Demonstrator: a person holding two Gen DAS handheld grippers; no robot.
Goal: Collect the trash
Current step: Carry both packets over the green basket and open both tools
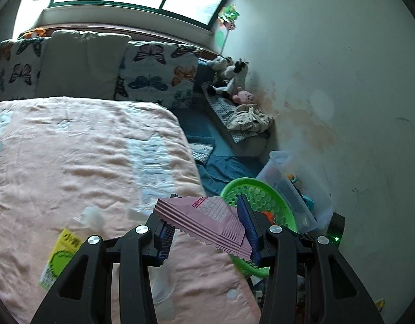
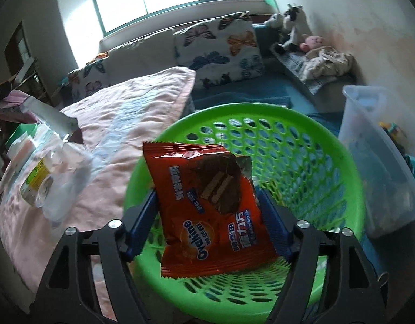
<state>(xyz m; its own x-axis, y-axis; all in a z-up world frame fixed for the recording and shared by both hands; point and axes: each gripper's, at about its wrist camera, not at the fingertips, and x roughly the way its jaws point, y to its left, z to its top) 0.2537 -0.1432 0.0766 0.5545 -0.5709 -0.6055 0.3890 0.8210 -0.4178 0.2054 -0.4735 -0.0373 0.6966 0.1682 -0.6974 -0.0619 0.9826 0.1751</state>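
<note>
My left gripper point(image 1: 207, 229) is shut on a pink snack wrapper point(image 1: 207, 221), held over the edge of the pink blanket point(image 1: 86, 148) beside the green perforated basket point(image 1: 256, 191). My right gripper point(image 2: 210, 213) is shut on an orange Ovaltine wrapper point(image 2: 207, 210), held above the green basket point(image 2: 329, 162). A yellow-green wrapper point(image 1: 60, 259) and clear plastic pieces point(image 1: 92, 217) lie on the blanket. In the right wrist view the yellow-green wrapper point(image 2: 36, 178) lies under a clear plastic bag point(image 2: 64, 178).
A clear plastic storage bin point(image 2: 380, 156) stands right of the basket, against the wall. Butterfly pillows point(image 1: 159, 75) and plush toys point(image 1: 231, 78) are at the back. A blue cloth point(image 1: 226, 170) lies on the floor. A silver packet point(image 2: 49, 118) lies on the blanket's left.
</note>
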